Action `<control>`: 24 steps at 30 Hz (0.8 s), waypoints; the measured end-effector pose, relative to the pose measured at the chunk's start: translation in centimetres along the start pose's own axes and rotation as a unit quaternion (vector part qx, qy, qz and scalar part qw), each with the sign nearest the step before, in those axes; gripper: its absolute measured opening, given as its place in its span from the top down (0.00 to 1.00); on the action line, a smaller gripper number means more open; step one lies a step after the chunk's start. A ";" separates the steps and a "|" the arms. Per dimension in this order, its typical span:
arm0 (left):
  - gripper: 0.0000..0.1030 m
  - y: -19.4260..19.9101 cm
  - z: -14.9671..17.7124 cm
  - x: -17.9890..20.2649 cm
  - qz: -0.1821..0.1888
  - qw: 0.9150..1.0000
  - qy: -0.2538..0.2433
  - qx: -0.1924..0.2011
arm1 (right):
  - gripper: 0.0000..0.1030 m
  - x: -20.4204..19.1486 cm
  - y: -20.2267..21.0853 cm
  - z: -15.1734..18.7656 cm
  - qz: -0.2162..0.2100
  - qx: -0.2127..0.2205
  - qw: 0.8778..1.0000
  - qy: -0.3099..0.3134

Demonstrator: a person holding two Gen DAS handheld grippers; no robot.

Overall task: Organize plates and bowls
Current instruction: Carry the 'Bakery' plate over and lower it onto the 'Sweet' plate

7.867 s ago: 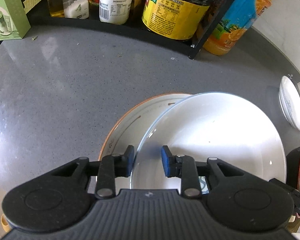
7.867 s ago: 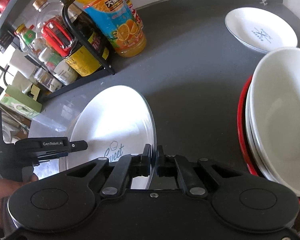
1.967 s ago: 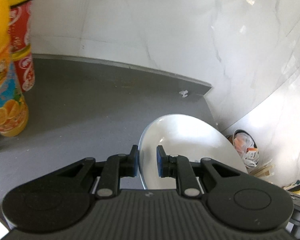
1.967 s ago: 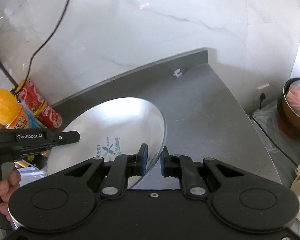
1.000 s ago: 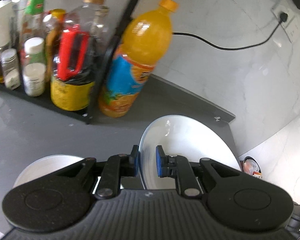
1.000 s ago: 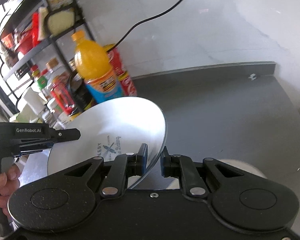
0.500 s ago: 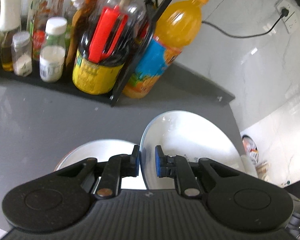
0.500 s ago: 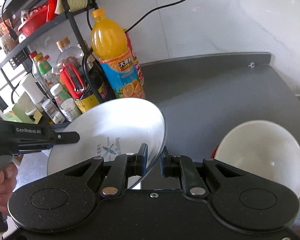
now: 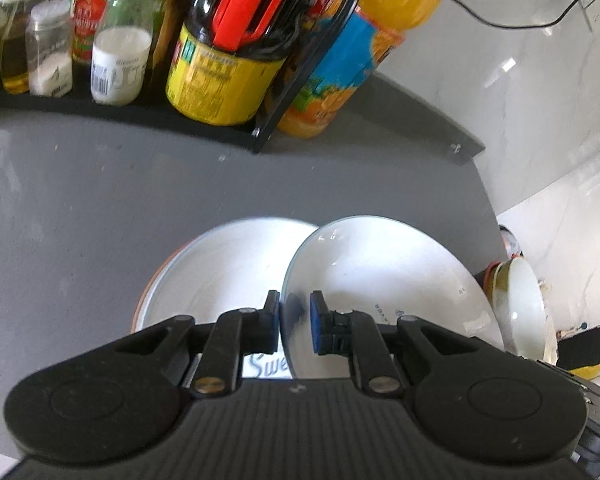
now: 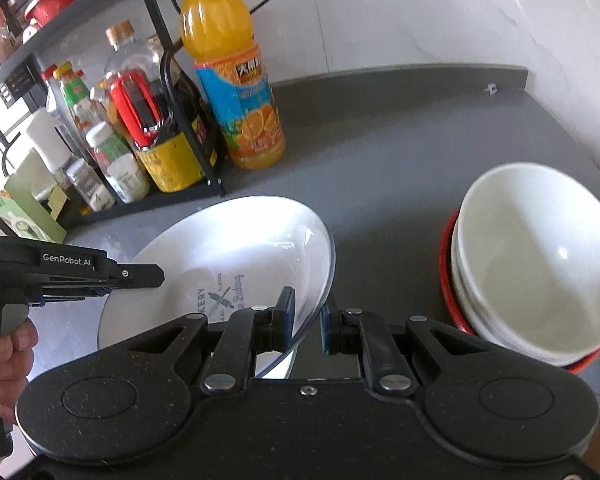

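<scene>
Glossy white ceramic is clamped from both sides: the printed plate (image 10: 236, 264) is held tilted above the bench (image 10: 400, 152), its left rim pinched between the blue-padded jaws of the left gripper (image 9: 294, 322) and its right rim between those of the right gripper (image 10: 306, 318), both sets closed on it. A hand (image 10: 4, 356) is seen wrapped around the left tool's handle. Just beneath, in the left wrist view, a stacked round plate (image 9: 228, 268) with an orange rim below it lies flat. To the right, smooth deep white bowls (image 10: 536, 256) are nested on a red dish. Half a second ago the held plate was higher; it has since been lowered closer to the stack. Farther back, an orange juice bottle (image 10: 236, 88) and a wire rack of condiment bottles (image 10: 140, 132) stand by the marble wall.
</scene>
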State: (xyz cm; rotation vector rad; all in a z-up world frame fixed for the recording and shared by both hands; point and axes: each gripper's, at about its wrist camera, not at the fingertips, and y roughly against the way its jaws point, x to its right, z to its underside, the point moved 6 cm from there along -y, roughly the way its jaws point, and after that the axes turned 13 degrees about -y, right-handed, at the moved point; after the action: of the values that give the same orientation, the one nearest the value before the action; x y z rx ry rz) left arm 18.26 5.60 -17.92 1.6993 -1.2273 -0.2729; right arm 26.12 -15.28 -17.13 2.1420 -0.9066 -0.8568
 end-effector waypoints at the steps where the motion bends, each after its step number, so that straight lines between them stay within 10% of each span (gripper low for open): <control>1: 0.87 -0.2 0.2 -0.2 0.000 1.000 -0.002 -0.003 | 0.87 0.0 0.0 0.3 0.003 -0.002 1.000 -0.001; 24: 0.86 -1.8 2.6 -2.1 -0.029 0.998 -0.013 -0.052 | 0.87 -0.9 -1.4 2.3 0.027 -0.048 0.998 0.007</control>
State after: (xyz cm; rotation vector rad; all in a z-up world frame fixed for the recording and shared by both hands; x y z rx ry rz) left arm 16.64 5.84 -21.35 1.6472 -1.1641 -0.3874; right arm 24.39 -14.55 -19.21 2.0302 -0.8937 -0.8412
